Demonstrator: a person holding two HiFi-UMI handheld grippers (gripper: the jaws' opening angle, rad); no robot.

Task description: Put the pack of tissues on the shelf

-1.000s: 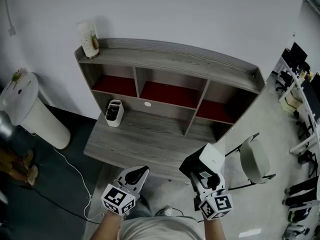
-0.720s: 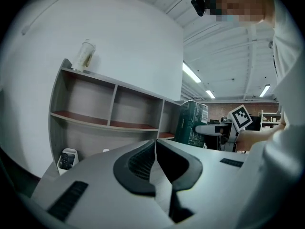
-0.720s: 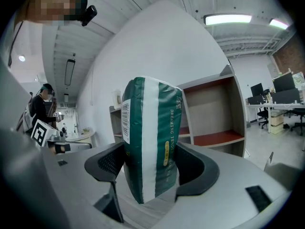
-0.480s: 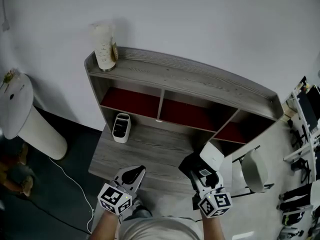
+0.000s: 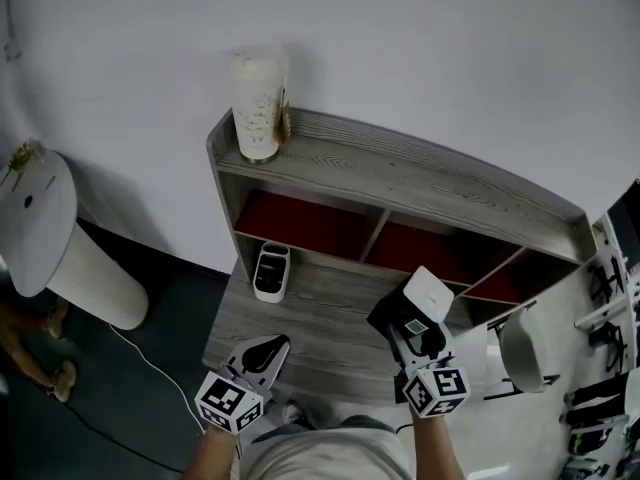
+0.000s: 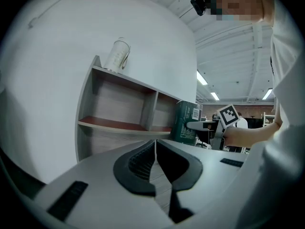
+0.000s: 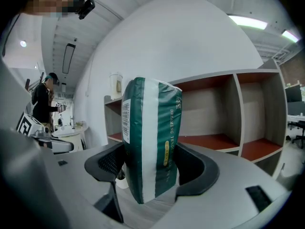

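The green-and-white pack of tissues [image 7: 150,137] stands upright between the jaws of my right gripper [image 7: 151,163], which is shut on it. In the head view the pack [image 5: 427,293] shows its white top above the desk's right part, held by the right gripper [image 5: 412,326] in front of the shelf [image 5: 400,178]. The shelf has red-floored compartments [image 5: 300,223]. My left gripper [image 5: 262,350] hovers over the desk's front edge with its jaws closed together and nothing between them [image 6: 155,163]. The left gripper view also catches the pack [image 6: 186,123].
A tall white cup [image 5: 257,103] stands on the shelf's top at its left end. A small white holder [image 5: 270,270] sits on the grey desk [image 5: 310,318] near the left compartment. A white round stand [image 5: 45,233] is at the left, a chair [image 5: 520,353] at the right.
The view has moved closer to the desk and shifted right; shelf and cup now sit lower and nearer. The right gripper has carried the pack forward over the desk. The left gripper stays shut.
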